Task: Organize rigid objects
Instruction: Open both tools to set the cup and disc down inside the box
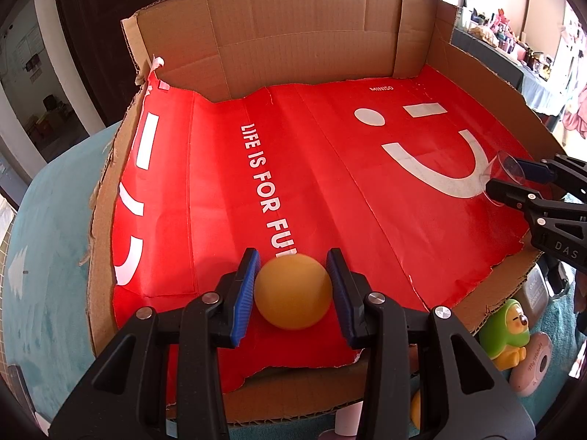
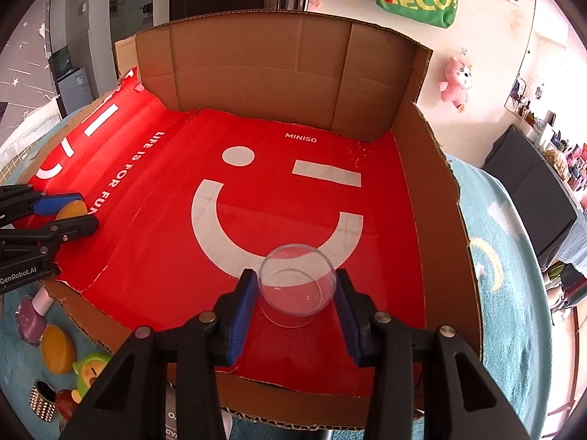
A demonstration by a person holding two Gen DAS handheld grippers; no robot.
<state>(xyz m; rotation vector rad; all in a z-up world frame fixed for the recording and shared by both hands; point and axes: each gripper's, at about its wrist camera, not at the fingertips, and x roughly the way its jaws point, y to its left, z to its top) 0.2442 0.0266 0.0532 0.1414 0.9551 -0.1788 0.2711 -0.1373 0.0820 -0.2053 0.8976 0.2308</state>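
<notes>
Each tool carries its own piece low over the red sheet point(image 2: 154, 256) lining the cardboard tray point(image 1: 293, 36), so setting down is mostly a matter of lowering. The left tool point(image 1: 293, 286) pinches a smooth orange ball point(image 1: 292, 291) at lower centre of its view. The right tool point(image 2: 296, 293) pinches a clear, upright glass cup point(image 2: 297, 284) at lower centre of its view, open mouth up, over the white smile print

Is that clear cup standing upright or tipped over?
Upright: the clear cup shows its open rim on top and its base below, on the red sheet.
</notes>
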